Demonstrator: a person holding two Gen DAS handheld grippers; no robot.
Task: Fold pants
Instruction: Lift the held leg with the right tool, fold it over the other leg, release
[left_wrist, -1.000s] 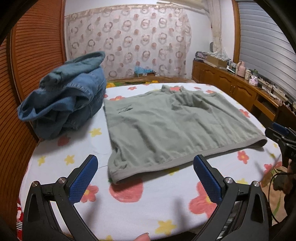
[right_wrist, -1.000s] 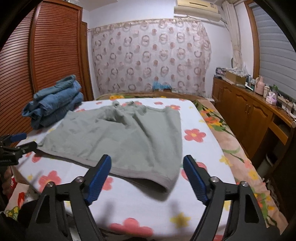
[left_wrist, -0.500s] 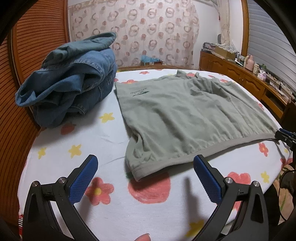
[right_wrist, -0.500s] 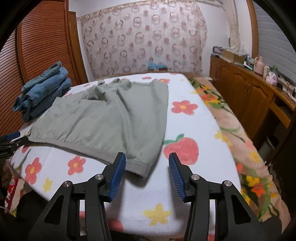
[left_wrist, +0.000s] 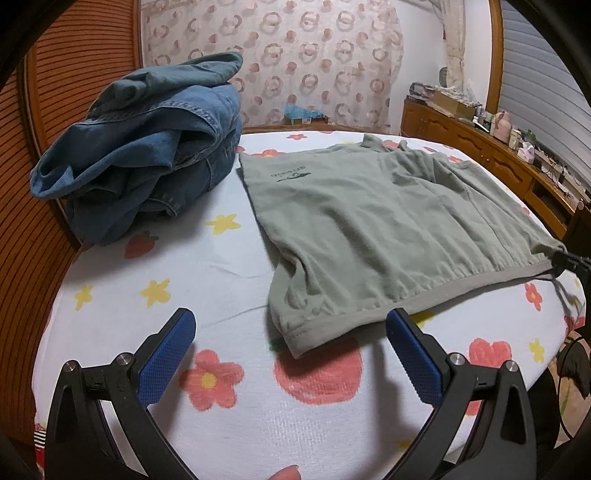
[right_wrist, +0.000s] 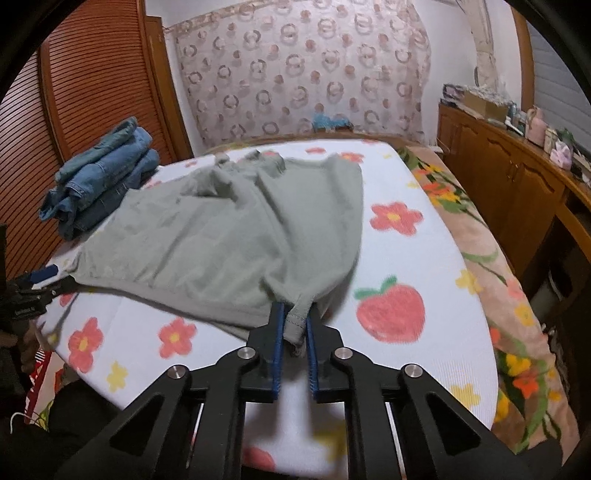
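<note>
Left wrist view. Left gripper (left_wrist: 290, 339) low over the near edge of the bed (left_wrist: 229, 373), fingers (left_wrist: 166, 363) spread wide apart, gripping nothing. Ahead of the left finger, at the far left: jeans (left_wrist: 147, 147) in a rumpled heap against the slatted door (left_wrist: 33, 206). Ahead, between the fingers and running off to the right: pants (left_wrist: 388, 229), grey-green, spread flat on the flowered sheet, small dark logo near the far left edge. Near left corner of the waistband just ahead of the gap between the fingers, not touching either pad. Waistband running rightward past the right finger to the right gripper (left_wrist: 570, 262), seen small at the frame's right edge, pinching the opposite corner. Beyond the right finger: cabinet (left_wrist: 480, 155) along the wall. Far end of the room: curtain (left_wrist: 295, 62).

Right wrist view. At the far left edge, level with the waistband's other corner: left gripper (right_wrist: 44, 280), blue pad tip visible, just beside the cloth. Ahead of the left finger: jeans (right_wrist: 103, 177), stacked by the door. Directly ahead: pants (right_wrist: 236, 229), cloth drawn into a ridge leading toward the fingers. Right gripper (right_wrist: 294, 325) with fingers (right_wrist: 277, 350) closed together on the near waistband corner, hem caught between the blue pads. Right of the right finger: bare sheet with strawberry print, then cabinet (right_wrist: 509, 184).
</note>
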